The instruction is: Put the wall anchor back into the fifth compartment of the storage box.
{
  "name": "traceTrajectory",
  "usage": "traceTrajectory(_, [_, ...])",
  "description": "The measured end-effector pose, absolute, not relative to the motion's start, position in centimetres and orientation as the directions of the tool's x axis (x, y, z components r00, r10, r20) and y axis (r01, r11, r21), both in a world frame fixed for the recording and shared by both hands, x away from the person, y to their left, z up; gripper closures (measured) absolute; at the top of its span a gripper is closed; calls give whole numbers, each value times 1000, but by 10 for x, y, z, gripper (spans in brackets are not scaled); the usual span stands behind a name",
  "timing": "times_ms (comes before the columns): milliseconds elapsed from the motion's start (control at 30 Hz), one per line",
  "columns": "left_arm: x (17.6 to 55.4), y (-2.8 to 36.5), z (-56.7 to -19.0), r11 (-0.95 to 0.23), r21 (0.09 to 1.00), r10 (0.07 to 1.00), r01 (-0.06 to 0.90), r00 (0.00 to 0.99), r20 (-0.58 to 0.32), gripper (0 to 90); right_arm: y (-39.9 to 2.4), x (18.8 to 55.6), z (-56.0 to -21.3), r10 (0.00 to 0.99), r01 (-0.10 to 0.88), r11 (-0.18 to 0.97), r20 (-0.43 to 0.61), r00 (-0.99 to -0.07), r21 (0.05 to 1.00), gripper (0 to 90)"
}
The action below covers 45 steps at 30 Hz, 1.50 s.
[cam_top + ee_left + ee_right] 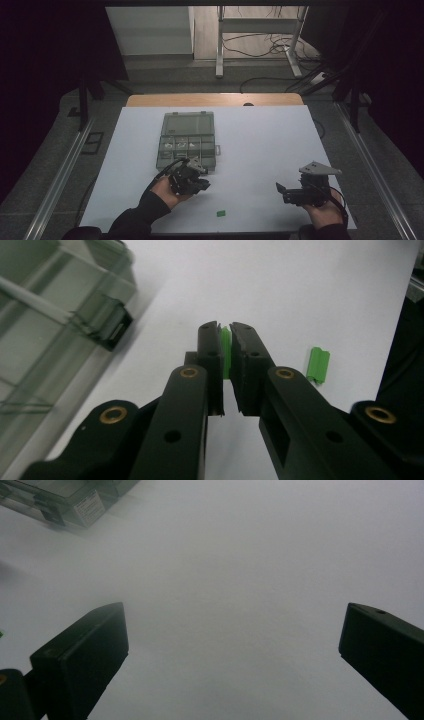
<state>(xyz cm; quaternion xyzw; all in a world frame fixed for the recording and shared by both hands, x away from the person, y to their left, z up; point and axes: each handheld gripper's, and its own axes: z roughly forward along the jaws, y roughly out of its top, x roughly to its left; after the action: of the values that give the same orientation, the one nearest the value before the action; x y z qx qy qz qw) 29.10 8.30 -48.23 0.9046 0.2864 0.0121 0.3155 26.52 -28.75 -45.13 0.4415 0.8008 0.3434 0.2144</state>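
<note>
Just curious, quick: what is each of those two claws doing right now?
Left gripper: shut on a small green piece.
Right gripper: open, holding nothing, above the white table.

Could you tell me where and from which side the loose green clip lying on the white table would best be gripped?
The loose green clip lies flat on the white table, apart from the compartment box. Probably best to come from straight above and close the jaws across its two long sides at mid-length, as its narrow width fits them. The right gripper is open and free.
</note>
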Motion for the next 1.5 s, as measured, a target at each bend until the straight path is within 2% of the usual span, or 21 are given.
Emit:
traceTrajectory(800, [311, 135, -465, -519, 621, 655, 587, 740, -152, 840, -288, 265, -451, 852, 556, 374, -37, -523, 742, 1])
traceTrajectory(1500, [322, 170, -461, -464, 627, 732, 626, 670, -127, 841, -288, 264, -451, 852, 554, 374, -40, -522, 744, 3])
